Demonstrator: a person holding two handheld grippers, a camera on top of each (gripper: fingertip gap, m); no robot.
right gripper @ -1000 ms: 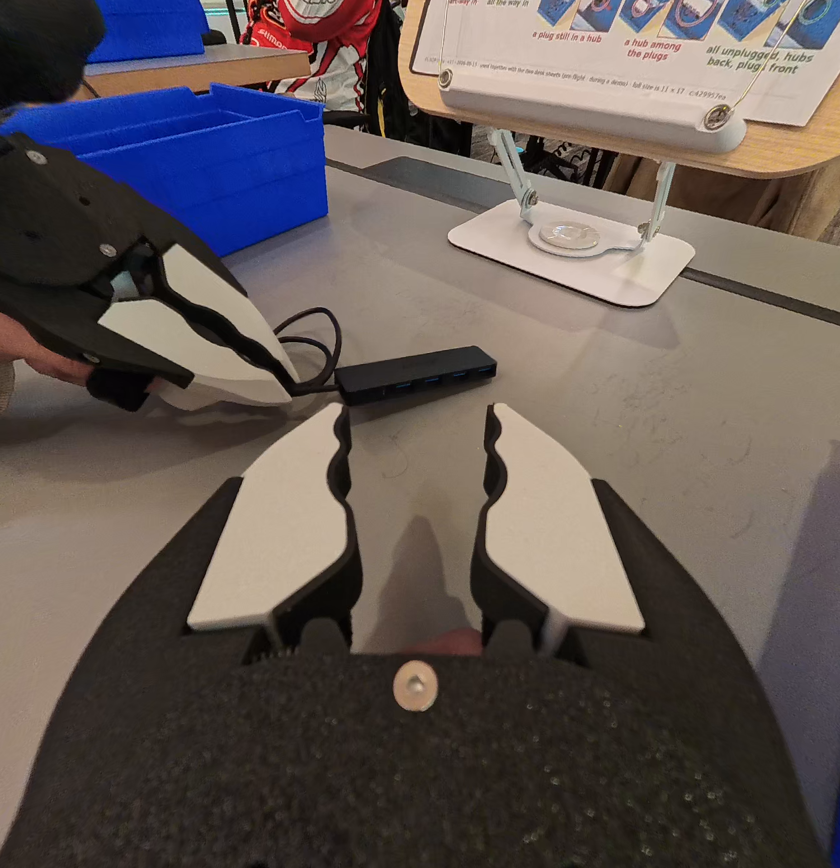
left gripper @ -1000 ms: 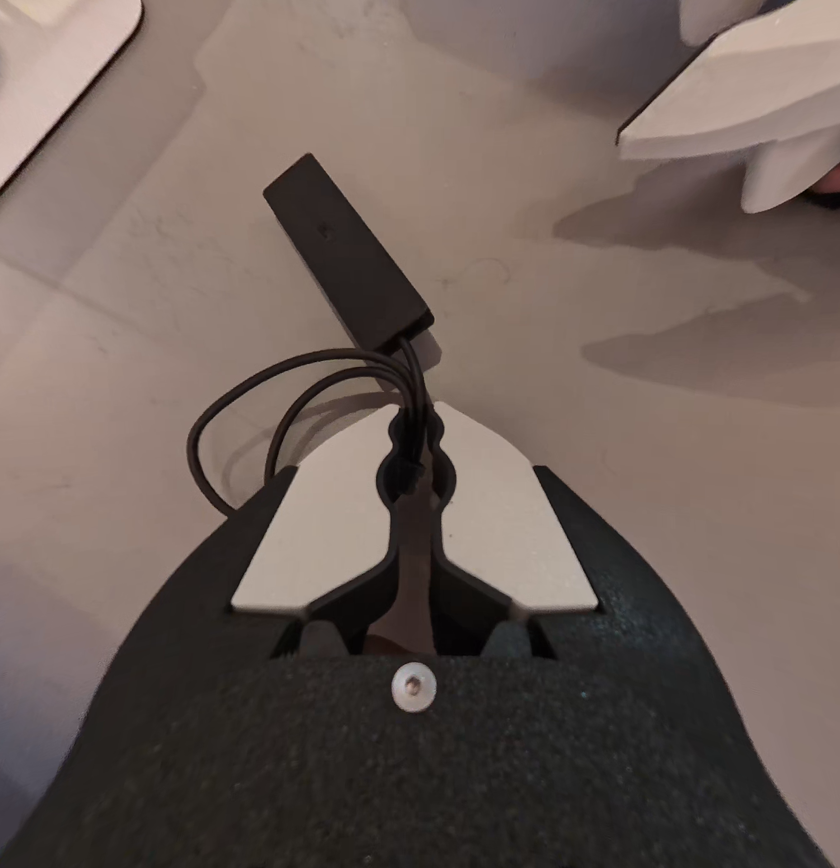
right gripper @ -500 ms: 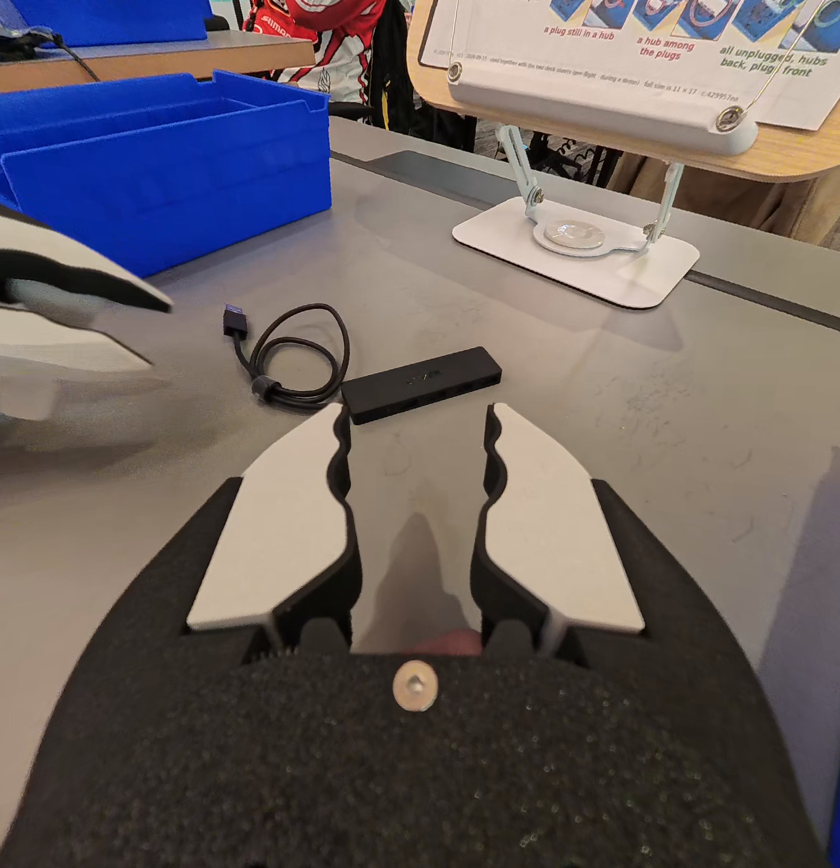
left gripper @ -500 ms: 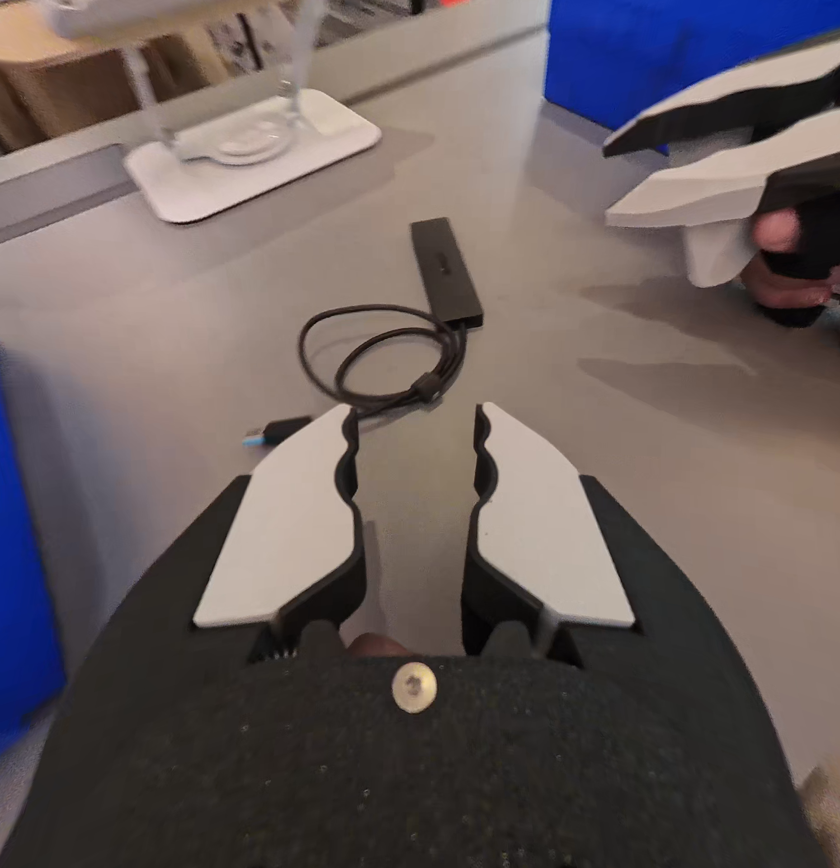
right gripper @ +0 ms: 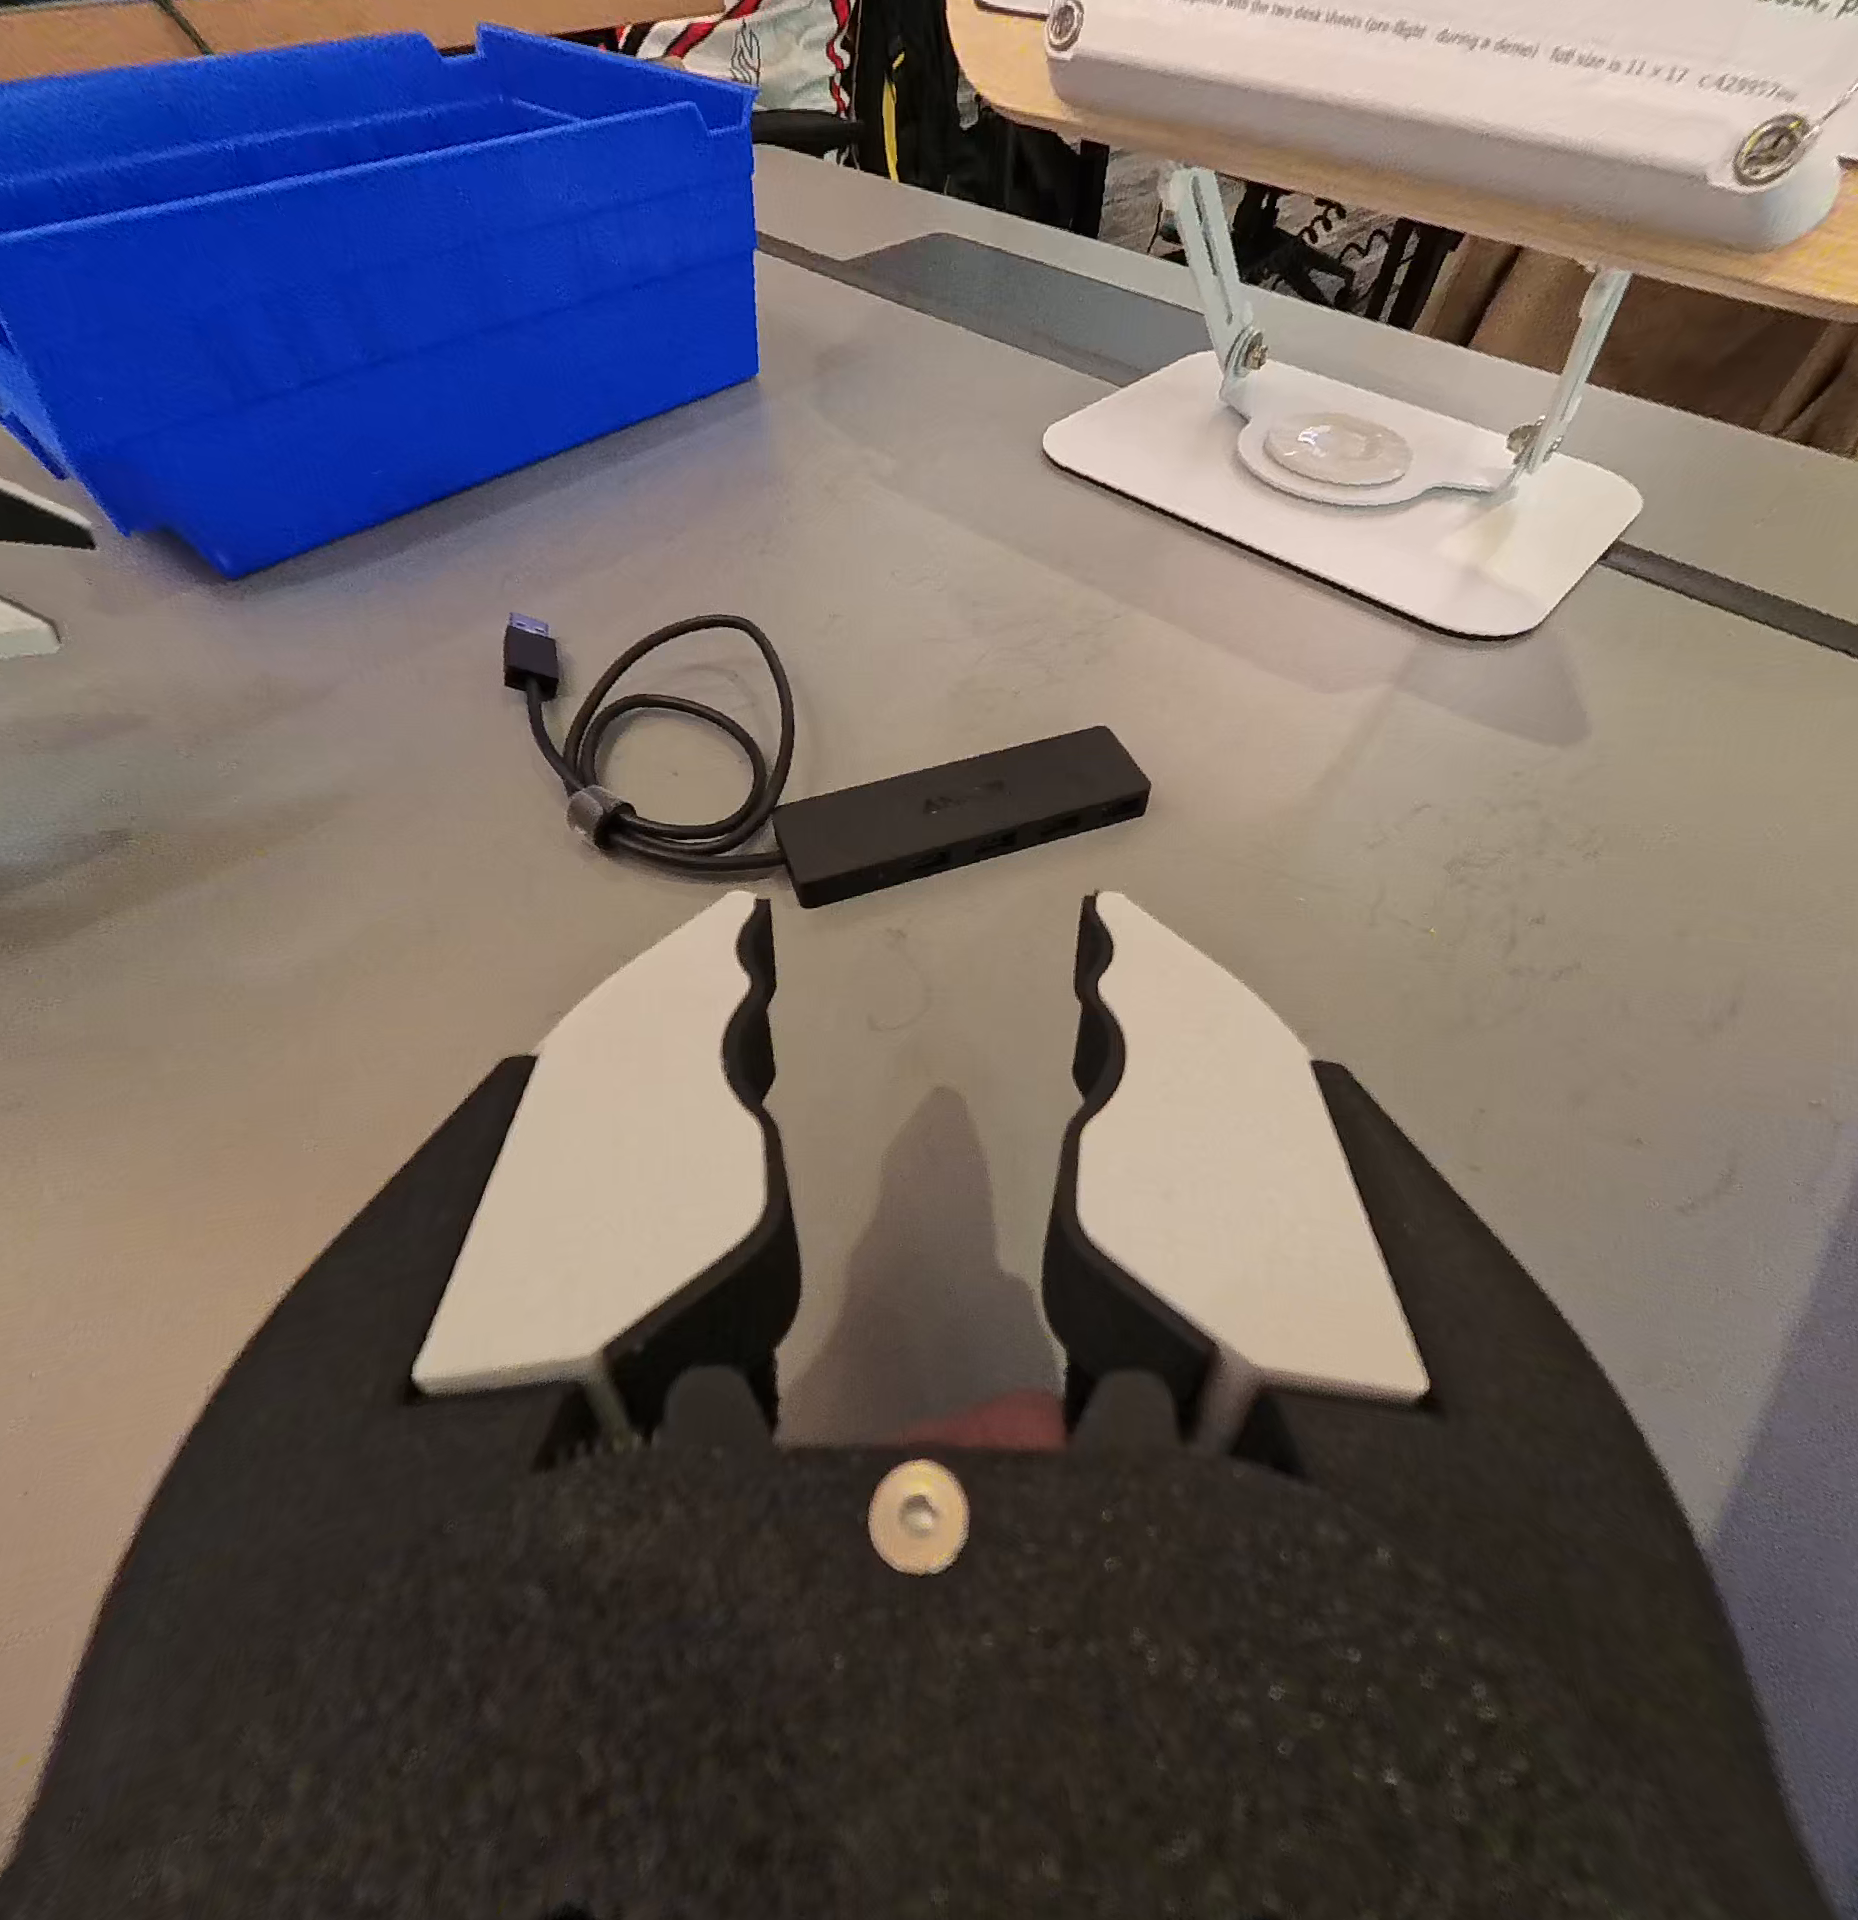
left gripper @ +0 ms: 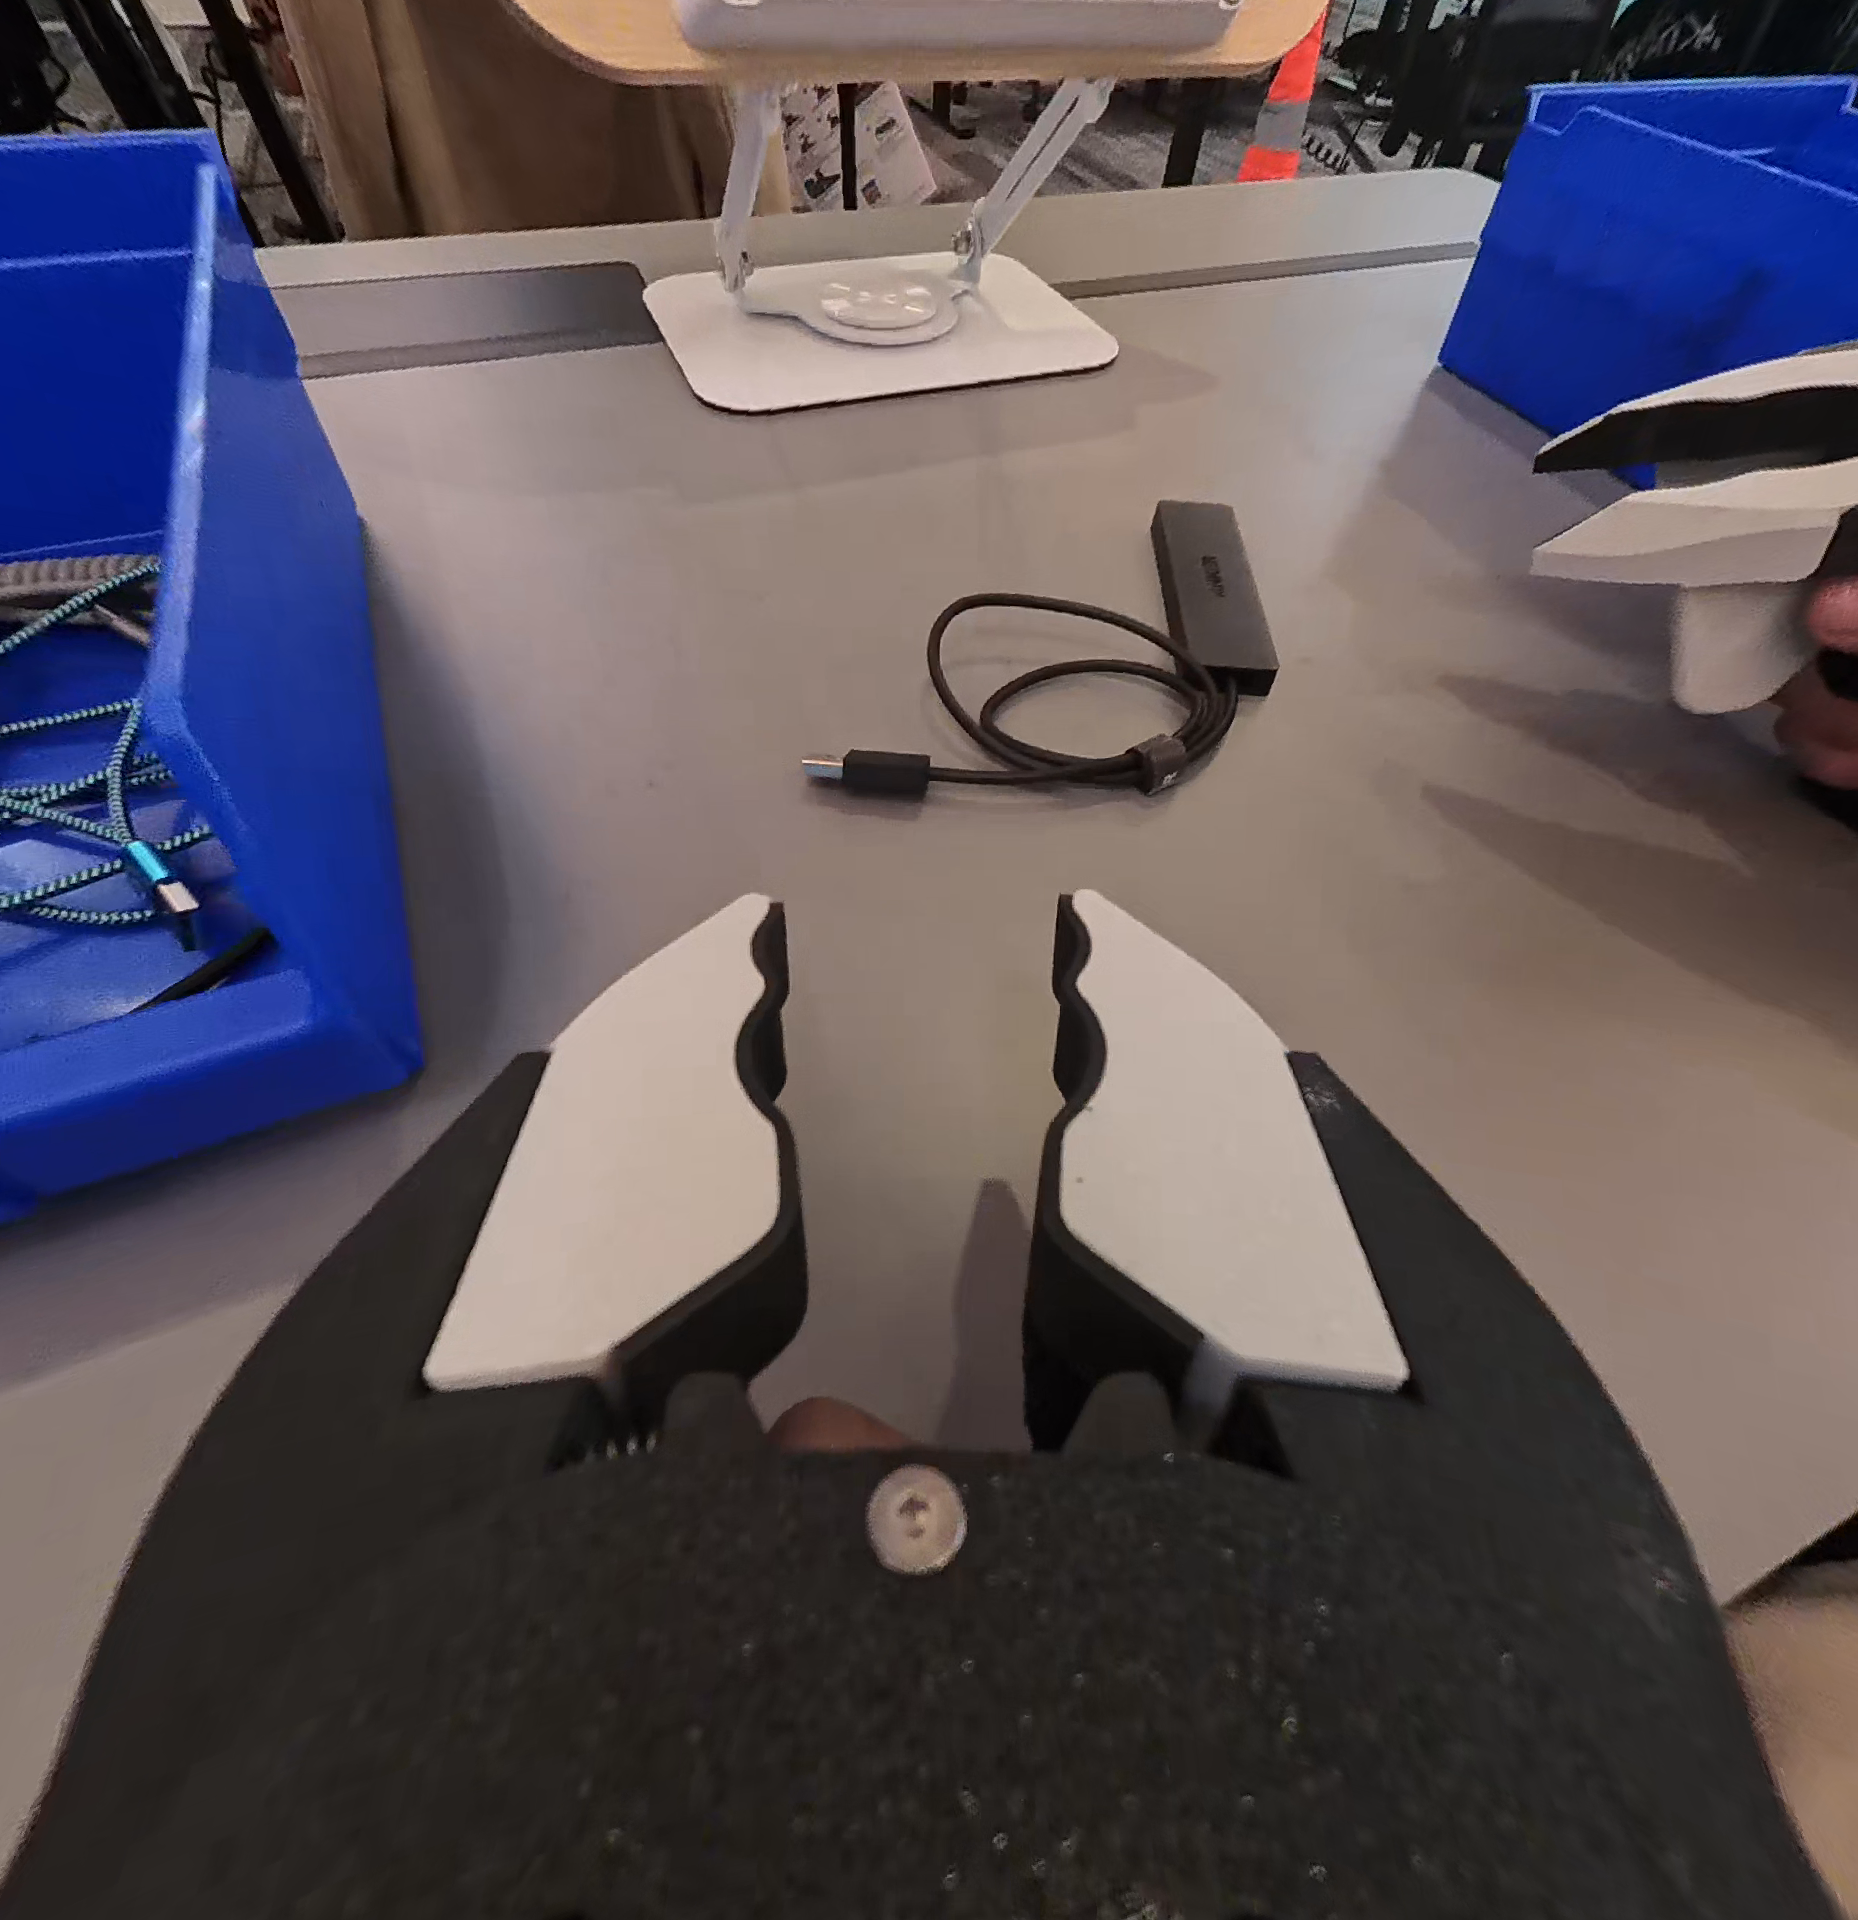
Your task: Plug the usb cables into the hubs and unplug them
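A black USB hub (left gripper: 1214, 594) lies flat on the grey table (left gripper: 592, 623), its black cable (left gripper: 1070, 686) coiled beside it and ending in a free plug (left gripper: 868, 771). The hub (right gripper: 961, 812), cable (right gripper: 686, 748) and plug (right gripper: 530, 652) also show in the right wrist view. My left gripper (left gripper: 917, 914) is open and empty, well back from the plug. My right gripper (right gripper: 923, 909) is open and empty, just short of the hub's port side. The right gripper also shows at the right edge of the left wrist view (left gripper: 1725, 488).
A blue bin (left gripper: 239, 665) at the left holds braided teal cables (left gripper: 63, 790). Another blue bin (left gripper: 1673, 249) stands at the back right; the left bin also shows in the right wrist view (right gripper: 364, 281). A white stand (left gripper: 883, 322) with a board stands at the table's far side. My left tips are about 20 cm from the black USB hub (left gripper: 1214, 594), my right tips only 9 cm. Look for it in the right wrist view (right gripper: 896, 790) too. My left gripper's tips are some 10 cm from the free plug (left gripper: 868, 771). It turns up in the right wrist view (right gripper: 514, 645) as well.
My left gripper let go of the hub's cable, opened and pulled back and up. The hub and its coiled cable now lie free on the table. The right gripper stayed open and nearly still.
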